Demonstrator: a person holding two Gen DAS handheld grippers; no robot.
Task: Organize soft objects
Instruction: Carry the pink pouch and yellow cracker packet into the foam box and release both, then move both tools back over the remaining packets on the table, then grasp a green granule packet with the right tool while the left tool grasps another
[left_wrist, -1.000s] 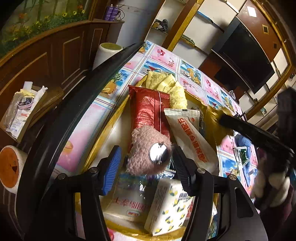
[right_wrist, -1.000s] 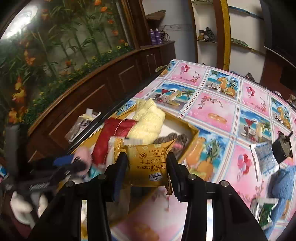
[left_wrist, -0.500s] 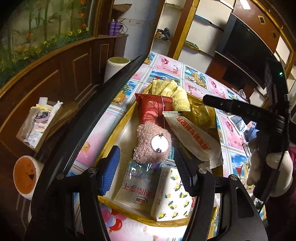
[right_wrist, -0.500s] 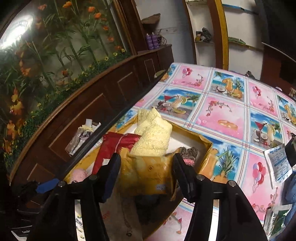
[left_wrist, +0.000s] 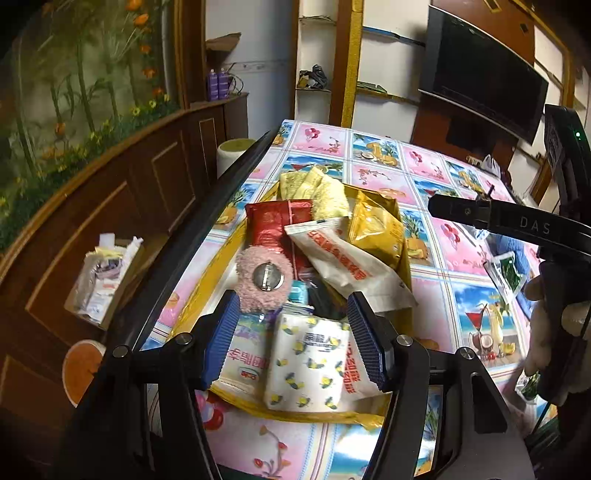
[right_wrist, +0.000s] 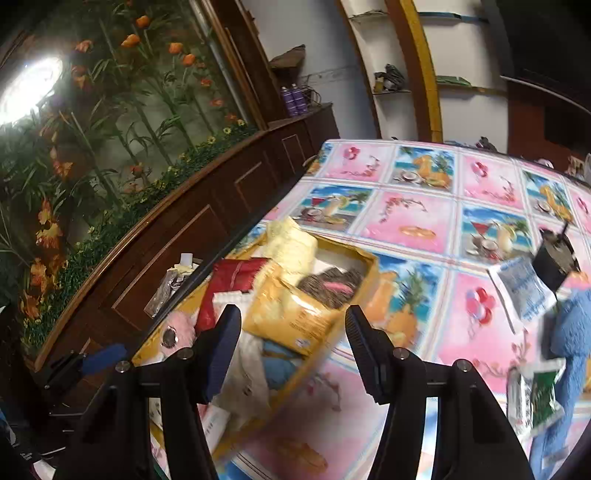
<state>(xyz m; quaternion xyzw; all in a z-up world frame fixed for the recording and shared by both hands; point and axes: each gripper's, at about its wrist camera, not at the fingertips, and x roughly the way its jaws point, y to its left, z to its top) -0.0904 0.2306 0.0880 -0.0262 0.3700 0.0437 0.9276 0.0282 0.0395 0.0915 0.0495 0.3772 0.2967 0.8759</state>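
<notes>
Left wrist view, yellow box heaped with soft packets, both hand-held grippers apart, empty.

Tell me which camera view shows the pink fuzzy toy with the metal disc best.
The left wrist view. There the pink fuzzy toy lies sharp and nearly whole in the yellow box, its metal disc facing the camera. The right wrist view shows only a blurred edge of it, beside one finger of that hand-held gripper.

Your left wrist view looks steeply down over the yellow tray at frame centre, close above it. Your right wrist view faces the same tray from farther right, sharing the patterned worktop.
</notes>
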